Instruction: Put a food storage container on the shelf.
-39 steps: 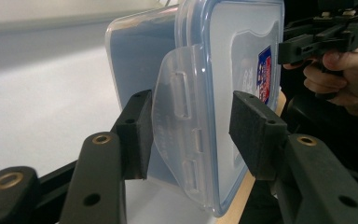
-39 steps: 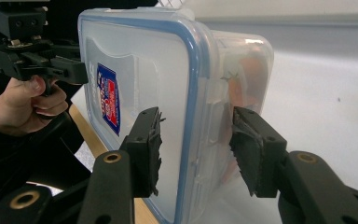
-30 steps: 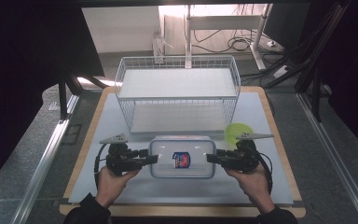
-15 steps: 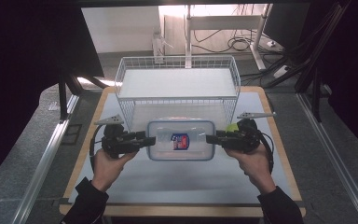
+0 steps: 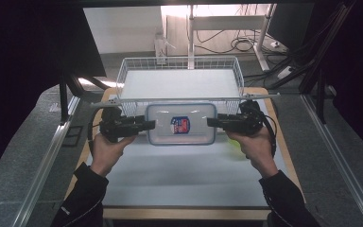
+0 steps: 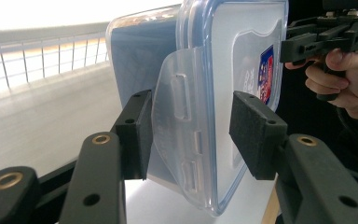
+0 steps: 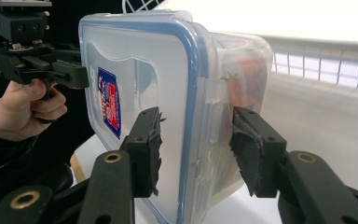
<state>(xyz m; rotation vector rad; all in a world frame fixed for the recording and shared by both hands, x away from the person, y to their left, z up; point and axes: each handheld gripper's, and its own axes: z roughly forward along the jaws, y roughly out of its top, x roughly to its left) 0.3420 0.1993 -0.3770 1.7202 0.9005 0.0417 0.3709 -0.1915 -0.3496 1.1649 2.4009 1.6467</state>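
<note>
Above the table (image 5: 189,184), both tools seemingly clamp the container's (image 5: 181,124) ends beside the basket (image 5: 179,85).

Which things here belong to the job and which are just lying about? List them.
In the job:
- clear lidded container, carried by its two ends
- left gripper, shut on one end
- right gripper, shut on the other end
- wire basket just beyond it

Lying about:
- yellow-green thing on the table
- cables on the floor behind
</note>
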